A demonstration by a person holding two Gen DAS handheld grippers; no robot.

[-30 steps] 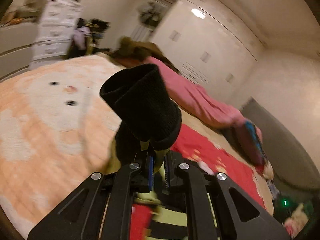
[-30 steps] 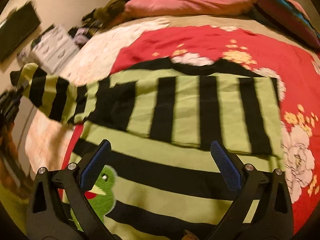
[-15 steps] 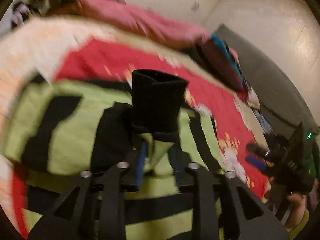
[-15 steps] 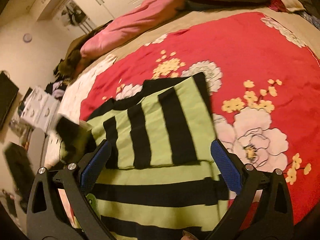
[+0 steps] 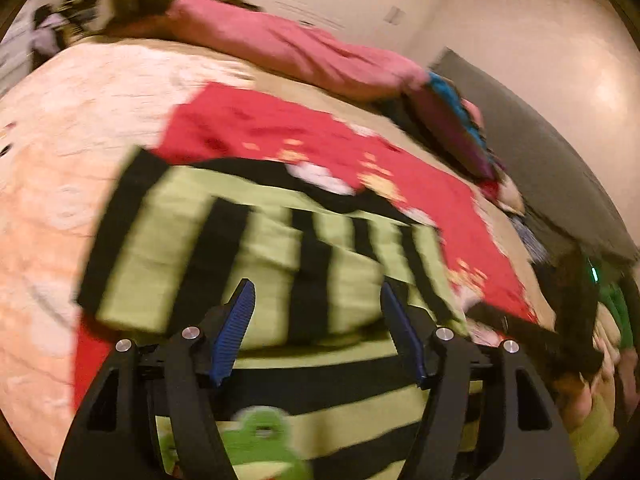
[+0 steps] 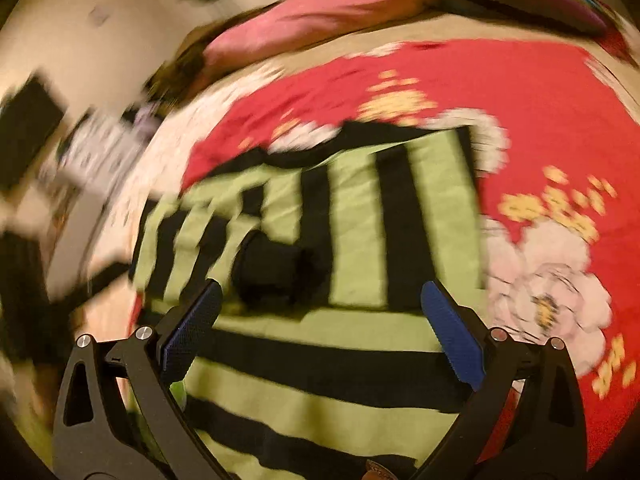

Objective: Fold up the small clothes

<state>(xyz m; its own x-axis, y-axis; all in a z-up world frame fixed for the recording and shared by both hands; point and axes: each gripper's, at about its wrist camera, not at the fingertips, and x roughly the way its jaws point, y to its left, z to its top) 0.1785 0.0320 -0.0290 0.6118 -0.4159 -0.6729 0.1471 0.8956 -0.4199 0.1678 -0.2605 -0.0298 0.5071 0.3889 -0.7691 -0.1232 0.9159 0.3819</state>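
Note:
A small green-and-black striped sweater [image 5: 256, 248] with a green frog patch [image 5: 260, 436] lies on the bed. Both sleeves are folded across its upper part. In the right wrist view the sweater [image 6: 360, 216] shows the left sleeve's black cuff [image 6: 276, 276] lying on the folded sleeves. My left gripper [image 5: 320, 328] is open and empty, just above the sweater's middle. My right gripper [image 6: 320, 320] is open and empty, hovering over the sweater body below the cuff. Both views are motion-blurred.
The sweater lies on a red floral blanket [image 6: 540, 120] beside a peach-and-white blanket [image 5: 60, 160]. A pink duvet [image 5: 300, 52] and a colourful pillow [image 5: 456, 128] lie at the bed's far side. The other hand-held gripper [image 5: 560, 320] shows at the right edge.
My left gripper carried the sleeve cuff across the sweater, opened and let it go; the sleeve now lies folded over the chest. My right gripper stayed open and swung slightly.

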